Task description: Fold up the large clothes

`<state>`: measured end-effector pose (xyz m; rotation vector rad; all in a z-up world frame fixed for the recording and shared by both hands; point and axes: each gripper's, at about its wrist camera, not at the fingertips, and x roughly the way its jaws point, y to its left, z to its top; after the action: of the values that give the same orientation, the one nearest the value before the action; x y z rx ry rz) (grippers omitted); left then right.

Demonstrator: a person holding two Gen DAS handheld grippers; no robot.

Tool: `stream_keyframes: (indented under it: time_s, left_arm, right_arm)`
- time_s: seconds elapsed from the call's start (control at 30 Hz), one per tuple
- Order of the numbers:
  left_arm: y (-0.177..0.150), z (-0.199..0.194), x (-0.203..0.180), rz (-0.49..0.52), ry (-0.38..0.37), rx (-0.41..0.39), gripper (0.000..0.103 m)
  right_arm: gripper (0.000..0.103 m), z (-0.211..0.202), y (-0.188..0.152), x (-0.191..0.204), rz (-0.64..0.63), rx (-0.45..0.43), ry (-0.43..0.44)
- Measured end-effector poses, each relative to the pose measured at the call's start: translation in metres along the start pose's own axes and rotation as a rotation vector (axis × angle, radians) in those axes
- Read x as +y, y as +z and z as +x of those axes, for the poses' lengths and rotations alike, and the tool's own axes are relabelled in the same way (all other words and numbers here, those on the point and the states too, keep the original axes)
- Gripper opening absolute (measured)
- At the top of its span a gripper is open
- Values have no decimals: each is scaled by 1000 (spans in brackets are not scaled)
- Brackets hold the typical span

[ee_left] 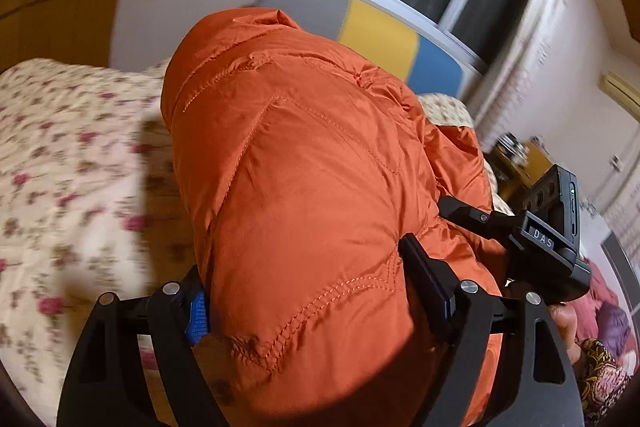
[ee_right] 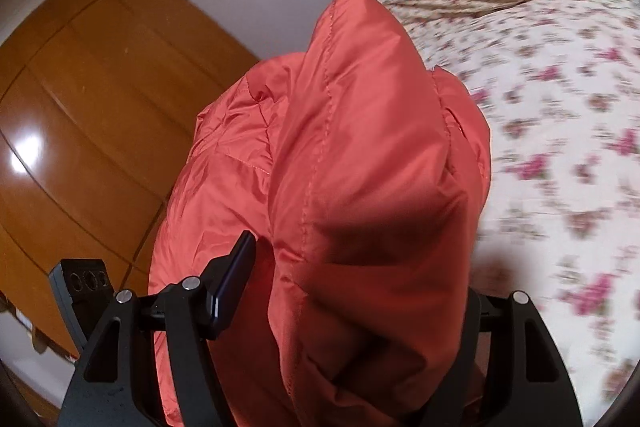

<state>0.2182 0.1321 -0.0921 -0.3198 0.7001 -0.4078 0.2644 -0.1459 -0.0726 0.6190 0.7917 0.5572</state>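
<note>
From the left wrist view, the left claw [ee_left: 316,307] is clenched around a thick bunch of the orange puffer jacket [ee_left: 304,163], one finger on each side of the padded fabric. The jacket is held up above the bed [ee_left: 68,163] with its floral cover. The right claw's body [ee_left: 552,247] shows just beside the jacket, at the right edge.

From the right wrist view, the right claw [ee_right: 352,311] also grips the jacket [ee_right: 360,167]; its left finger [ee_right: 234,283] presses the cloth, the other is hidden behind the bulge. The wooden wardrobe [ee_right: 92,99] stands to the left, the bed [ee_right: 560,107] to the right.
</note>
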Motion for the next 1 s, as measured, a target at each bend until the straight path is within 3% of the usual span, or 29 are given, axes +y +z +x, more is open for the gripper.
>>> stream_keyframes:
  time_s: [0.27,0.4,0.47,0.63,0.77,0.83,0.97,1.0]
  left_arm:
    - [3,-13,64,-86,54,-39,81]
    - [-5,-7,84,-155,56,-31,87]
    - [-13,-10,86,-155,89,-50,93]
    - [-19,-27,70,-133,193,-85,93]
    - [-12,-55,45,-58,241,-203,93]
    - [-7,-61,31,-8,261,-227,99]
    - [-10,-36,8,123,330,-142,100]
    - [-16,-20,6,161,373,-86,100]
  right_arm:
    - [69,72,9,28,-72,61,-56]
    - [77,92,0,33,-131,77,-122]
    - [81,94,-7,30,-143,77,-137]
    - [85,79,-13,28,-137,53,-180]
    - [85,45,-23,36,-149,-6,-222]
    - [86,33,-26,33,-143,-30,-269]
    - [90,29,-35,21,-130,-6,-359]
    - [90,30,-41,18,-137,15,-386]
